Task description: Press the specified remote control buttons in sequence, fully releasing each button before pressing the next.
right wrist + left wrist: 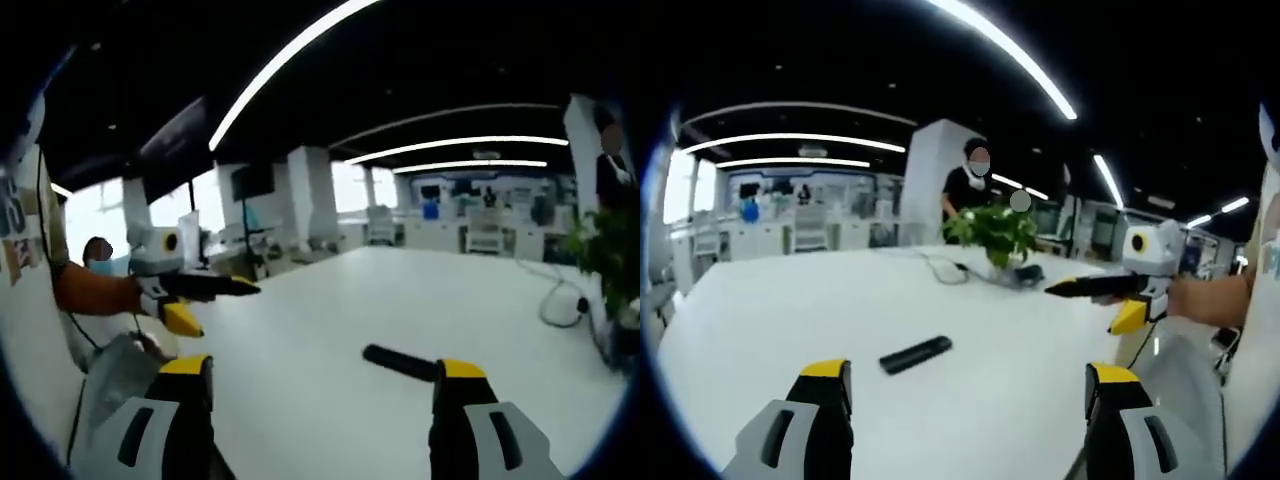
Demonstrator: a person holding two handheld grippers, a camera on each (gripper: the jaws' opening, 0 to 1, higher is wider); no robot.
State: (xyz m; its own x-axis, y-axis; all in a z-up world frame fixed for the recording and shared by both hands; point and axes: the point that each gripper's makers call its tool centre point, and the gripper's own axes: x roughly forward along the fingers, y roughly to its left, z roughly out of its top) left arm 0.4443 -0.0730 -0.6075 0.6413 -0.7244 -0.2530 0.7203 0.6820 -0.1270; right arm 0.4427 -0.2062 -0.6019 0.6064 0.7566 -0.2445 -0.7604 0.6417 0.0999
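Note:
A slim black remote control [916, 354] lies flat on the white table [790, 300], a little beyond and between my left gripper's yellow-tipped jaws. My left gripper [970, 372] is open and holds nothing. From the right, my right gripper [1095, 300] hangs above the table edge, held by a hand. In the right gripper view the remote control [400, 362] lies just past the right jaw. My right gripper [322, 368] is open and holds nothing. The left gripper [215, 300] hovers at the left, held by an arm in an orange sleeve [95, 290].
A potted green plant [992, 232] stands at the far side of the table, with a cable [940, 268] and a small dark object beside it. A person [968, 185] stands behind the plant. The plant [610, 250] and cable [560, 300] also sit at the right.

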